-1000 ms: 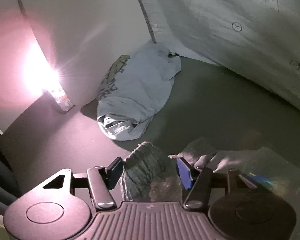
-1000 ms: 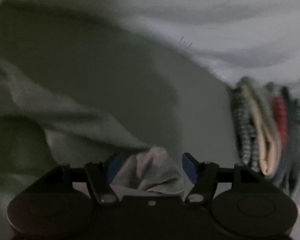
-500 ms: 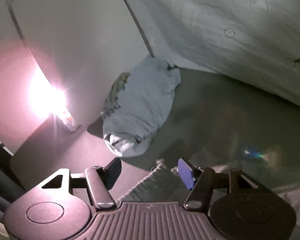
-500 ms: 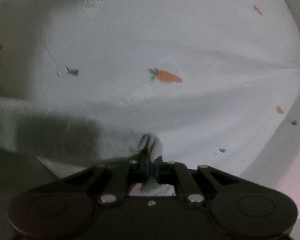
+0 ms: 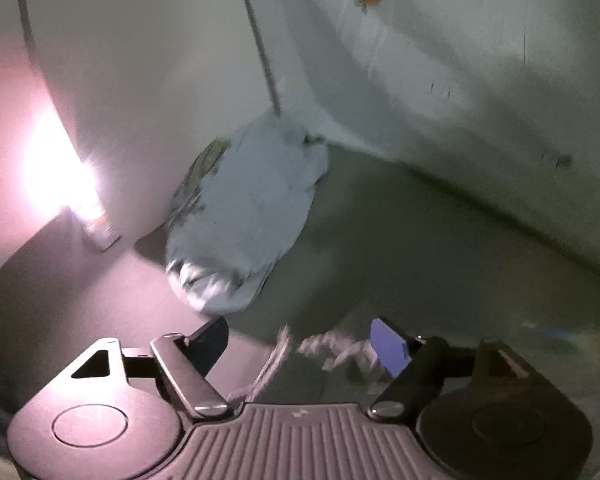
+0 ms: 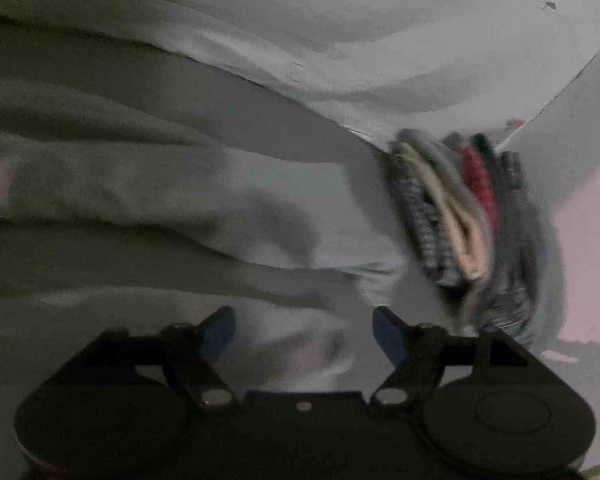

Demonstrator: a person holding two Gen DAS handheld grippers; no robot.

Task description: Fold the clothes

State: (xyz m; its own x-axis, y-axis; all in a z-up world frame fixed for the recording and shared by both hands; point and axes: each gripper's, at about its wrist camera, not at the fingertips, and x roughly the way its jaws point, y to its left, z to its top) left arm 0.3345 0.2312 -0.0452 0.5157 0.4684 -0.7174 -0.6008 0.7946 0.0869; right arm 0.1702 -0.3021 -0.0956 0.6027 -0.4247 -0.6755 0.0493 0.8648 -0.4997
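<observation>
left view: left gripper (image 5: 300, 340) open over a blurry knit cloth (image 5: 332, 350), holds nothing; pale bundle (image 5: 244, 216) by wall, rumpled, looks unfolded | right view: right gripper (image 6: 304, 330) open over loose grey garment (image 6: 180, 200); folded pile (image 6: 460, 216) beside it looks done

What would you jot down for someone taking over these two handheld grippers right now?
Left gripper: open, over a blurred knitted grey garment, not clamped.
Right gripper: open, pale grey cloth lying loose between its fingers.
Crumpled light blue garment: unfolded, by the white wall.
Stack of folded clothes in checks, beige and red: done, to the right.
Left to do: fold the grey and light blue pieces.
</observation>
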